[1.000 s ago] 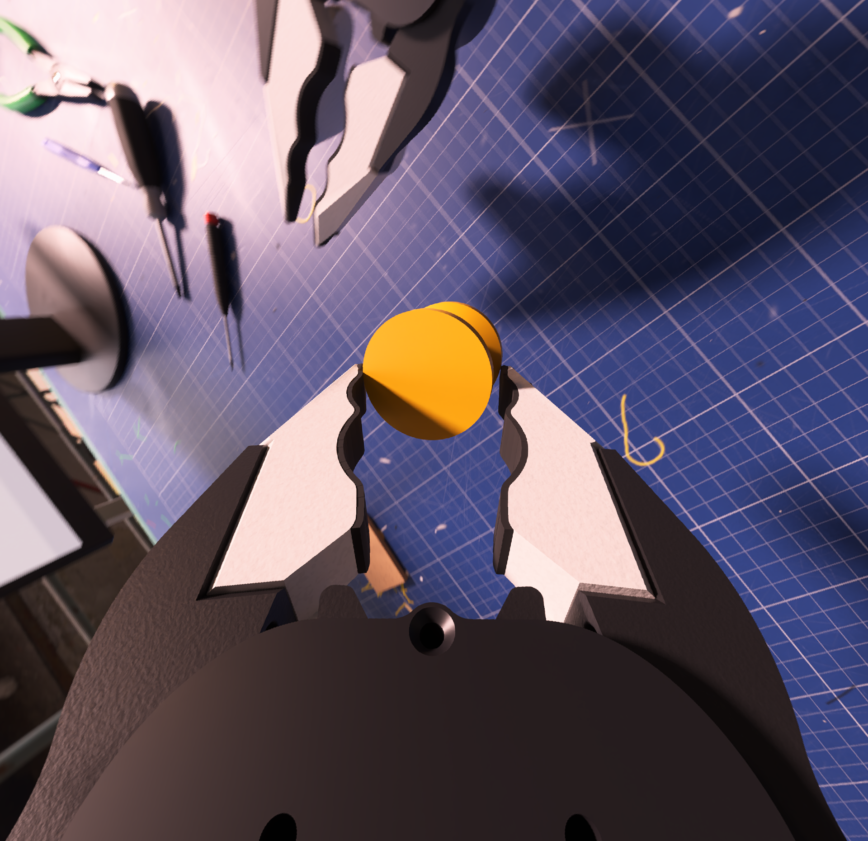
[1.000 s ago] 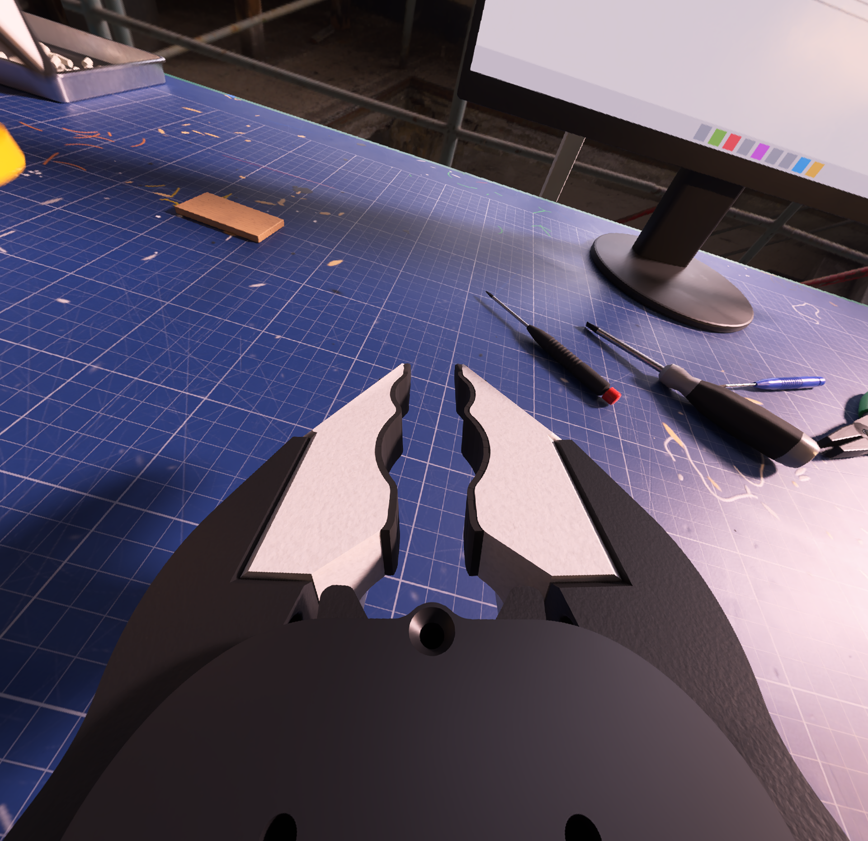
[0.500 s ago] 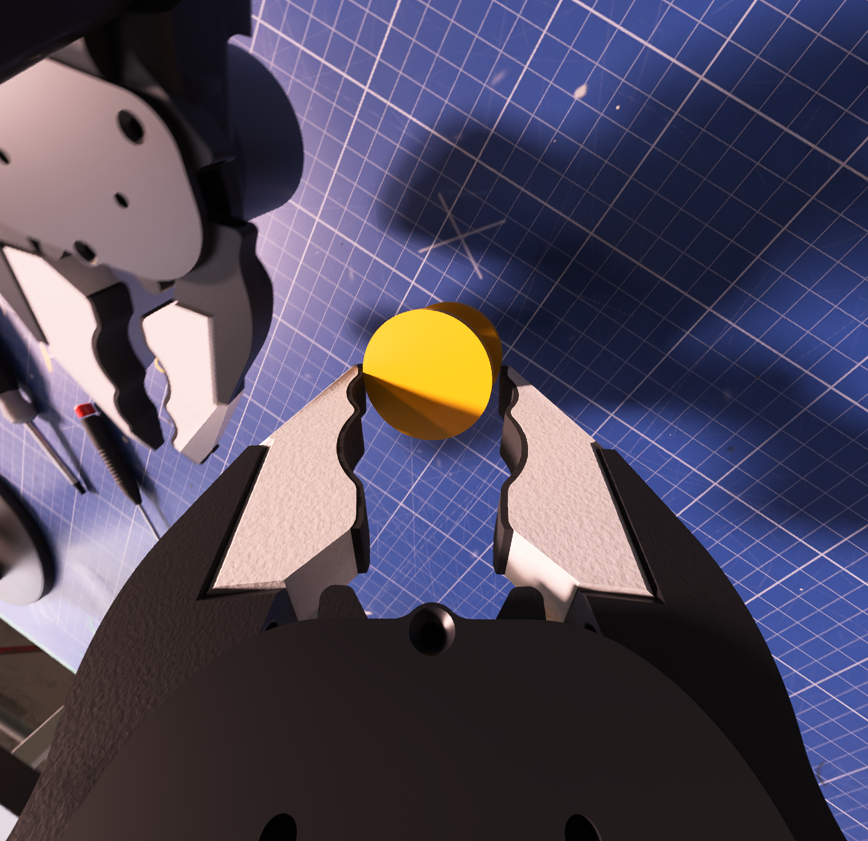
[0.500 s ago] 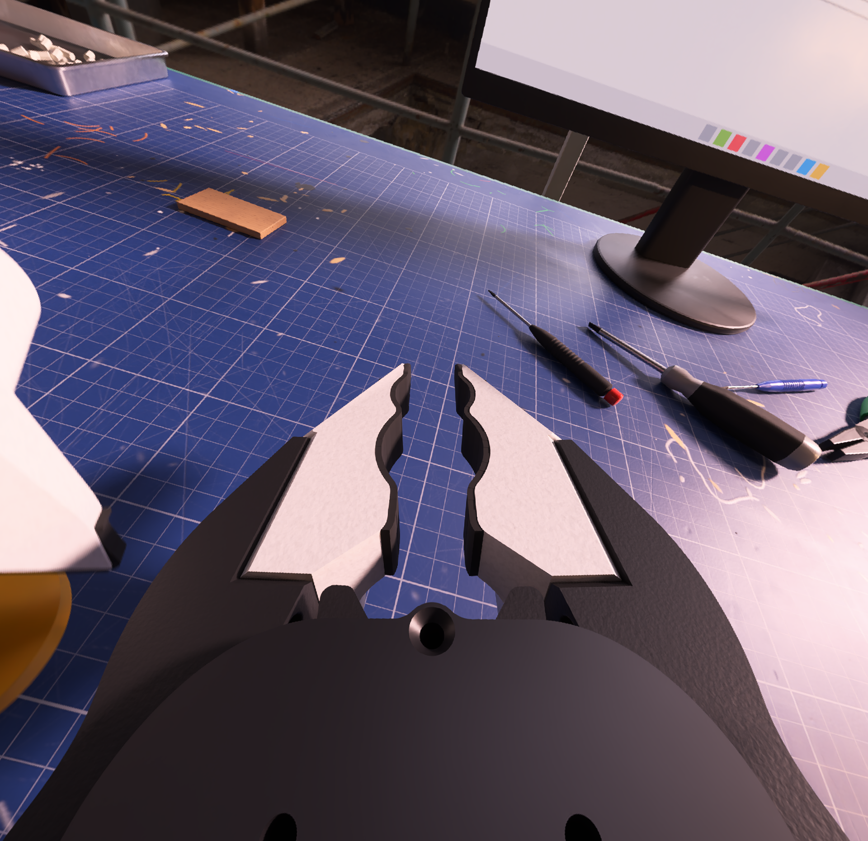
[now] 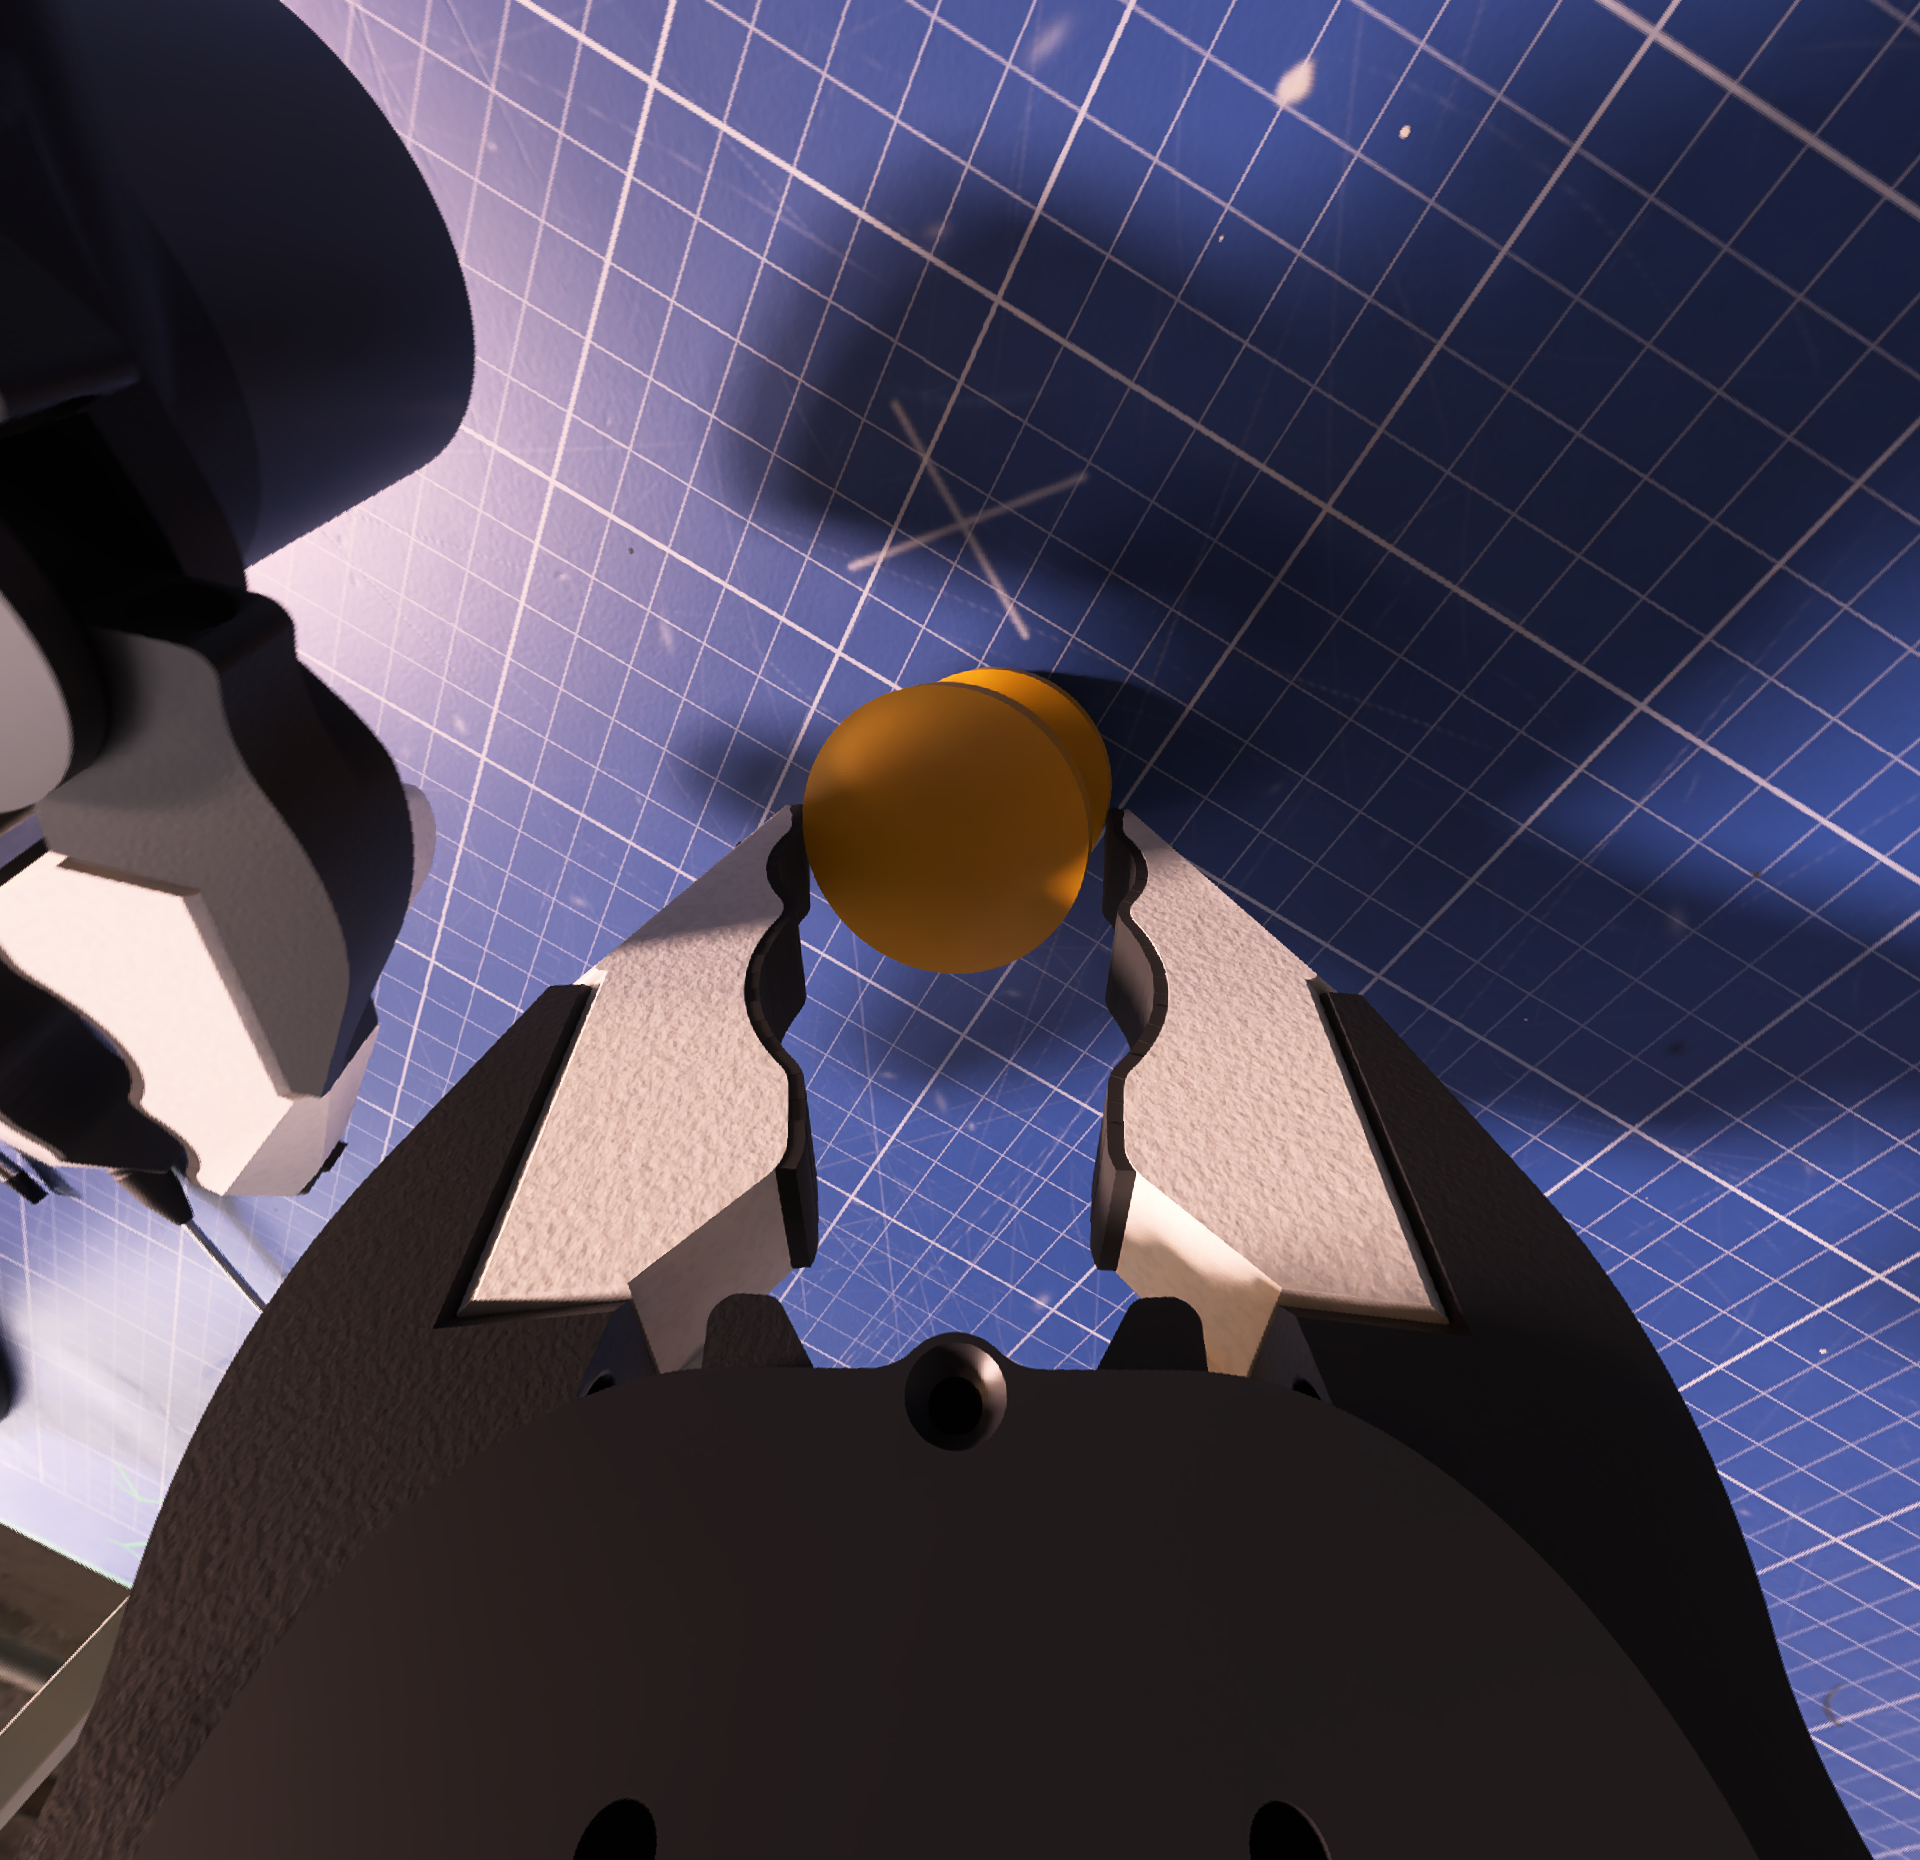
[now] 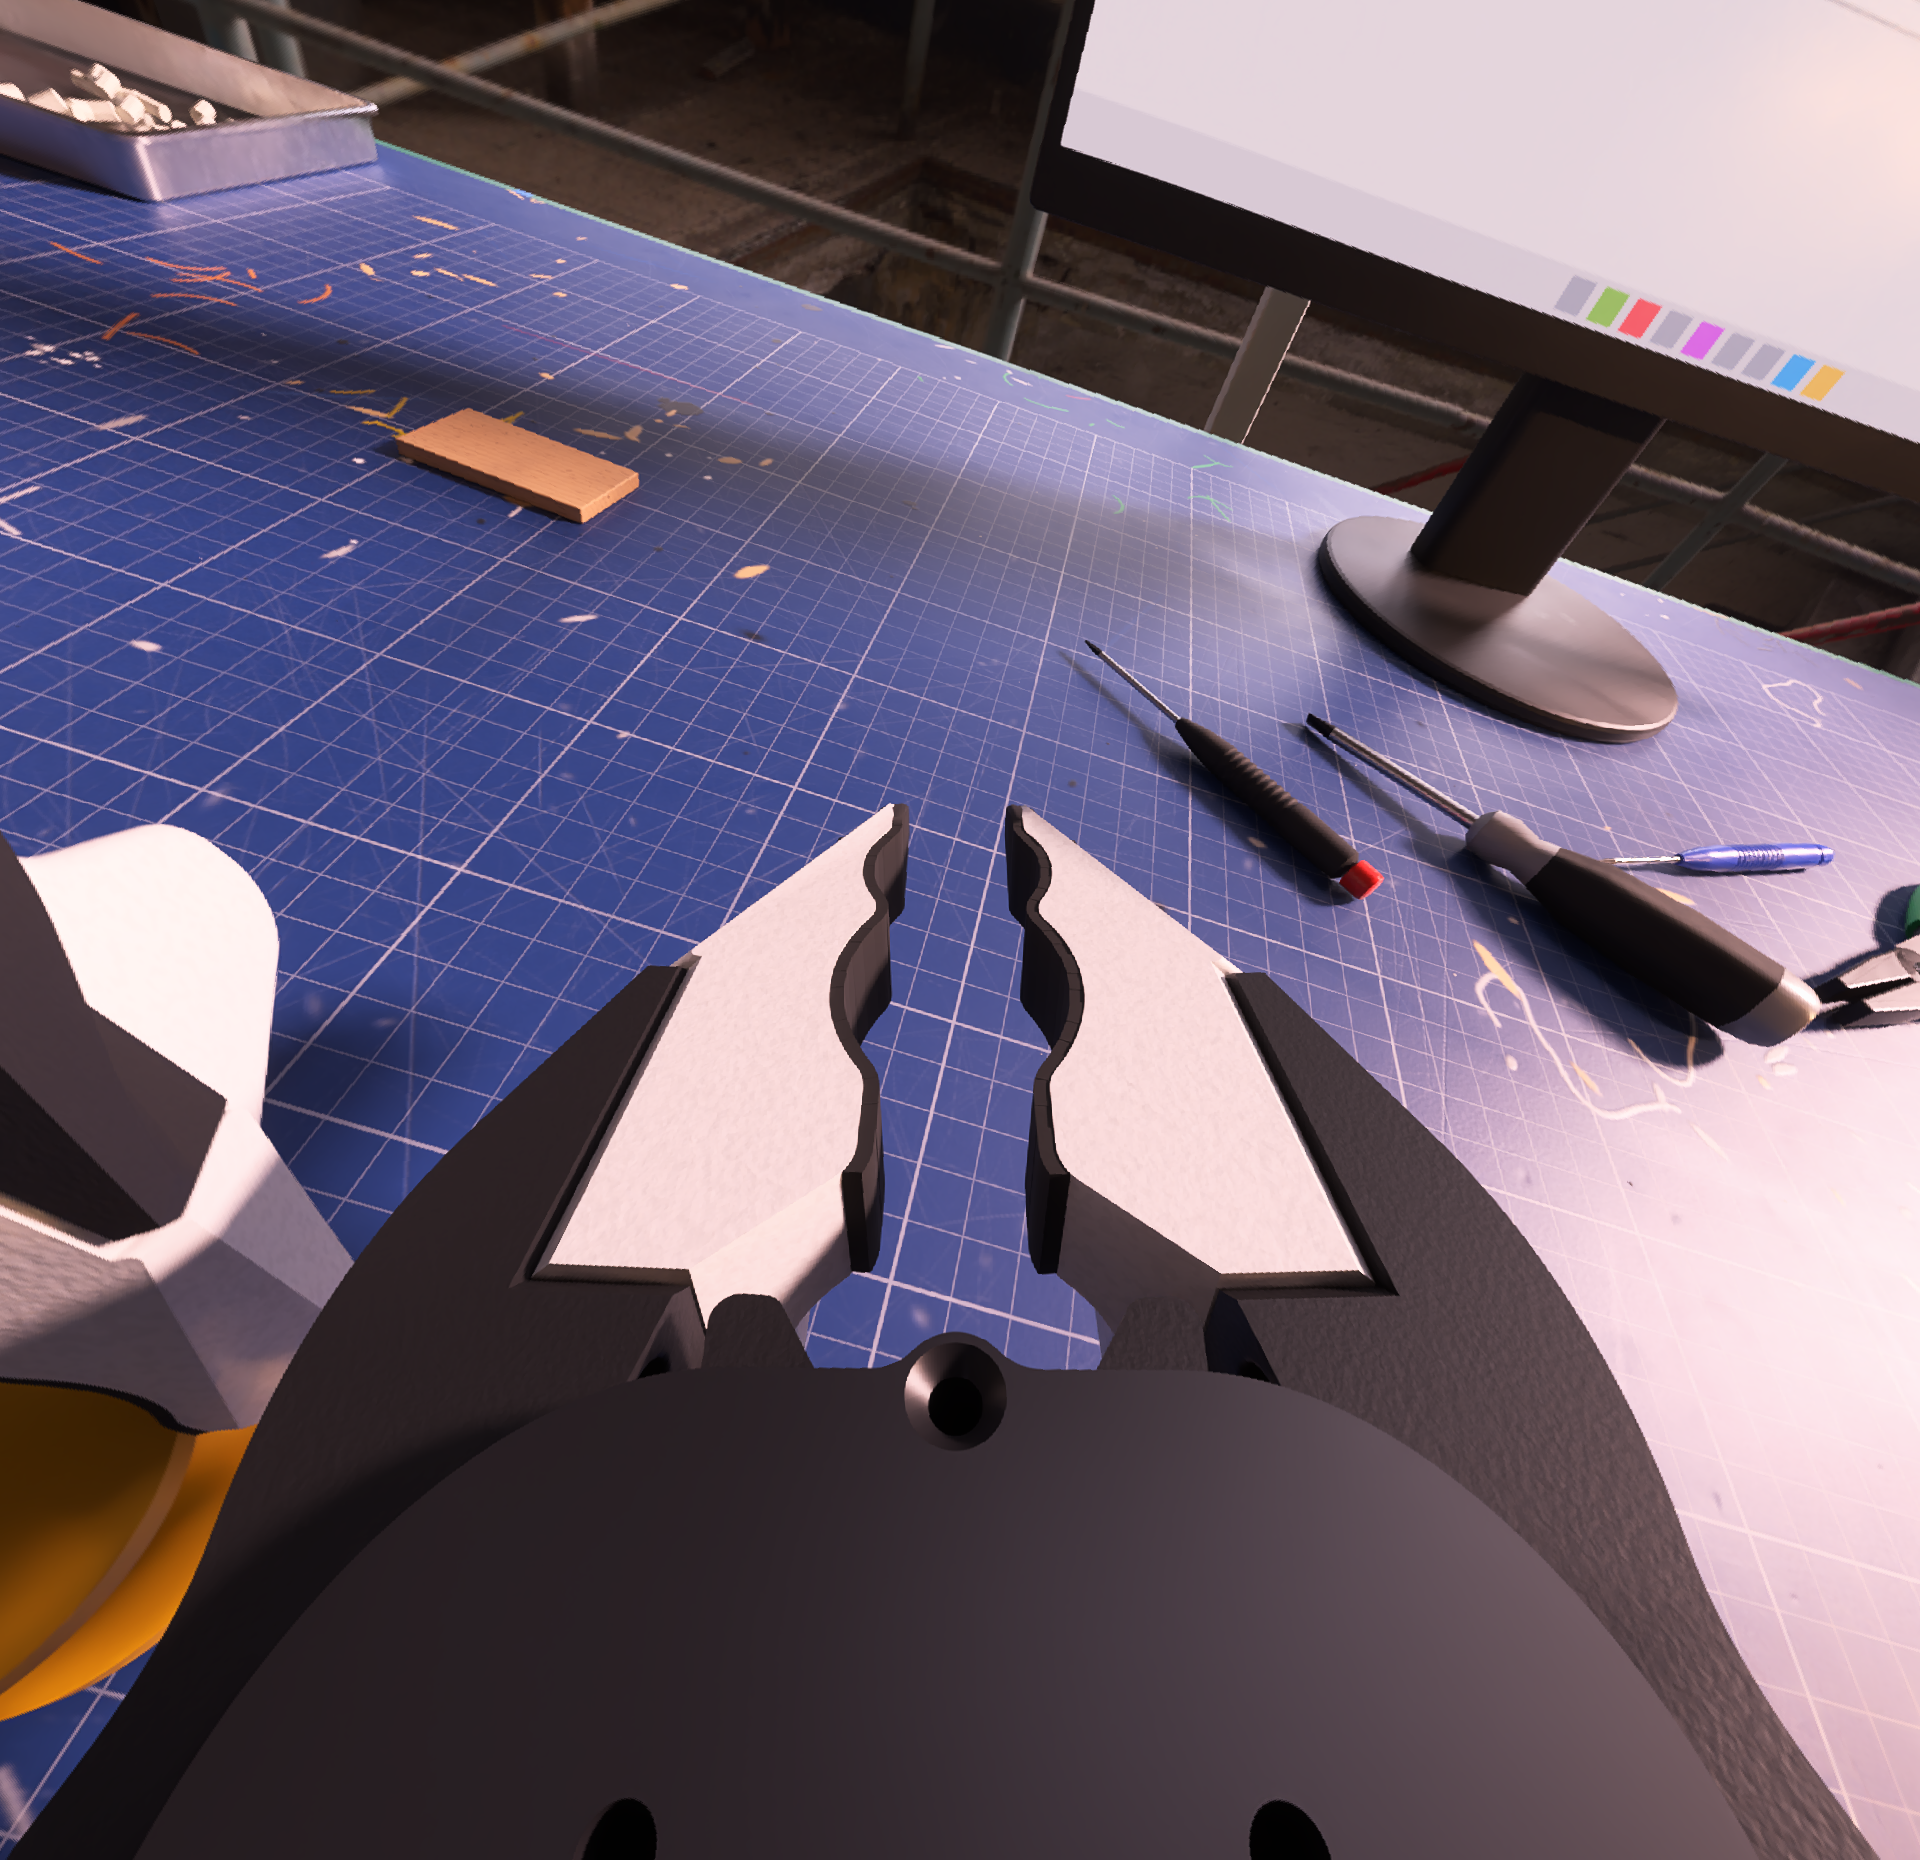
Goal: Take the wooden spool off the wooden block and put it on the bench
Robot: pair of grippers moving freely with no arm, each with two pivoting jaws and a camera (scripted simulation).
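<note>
My left gripper is shut on the orange wooden spool, gripping it between the fingertips. The spool's far flange is very close to the blue cutting mat; I cannot tell if it touches. The spool also shows at the lower left of the right wrist view, under a left finger. The flat wooden block lies bare on the mat, far off. My right gripper is empty, its jaws a narrow gap apart, just beside the left one, and also shows in the left wrist view.
A monitor on a round base stands at the back right. Two screwdrivers, a blue pen and green-handled pliers lie on the right. A metal tray sits at the far left.
My left gripper has carried the spool down toward the mat and closer to the right gripper; the spool is now in shadow. The right gripper has barely moved.
</note>
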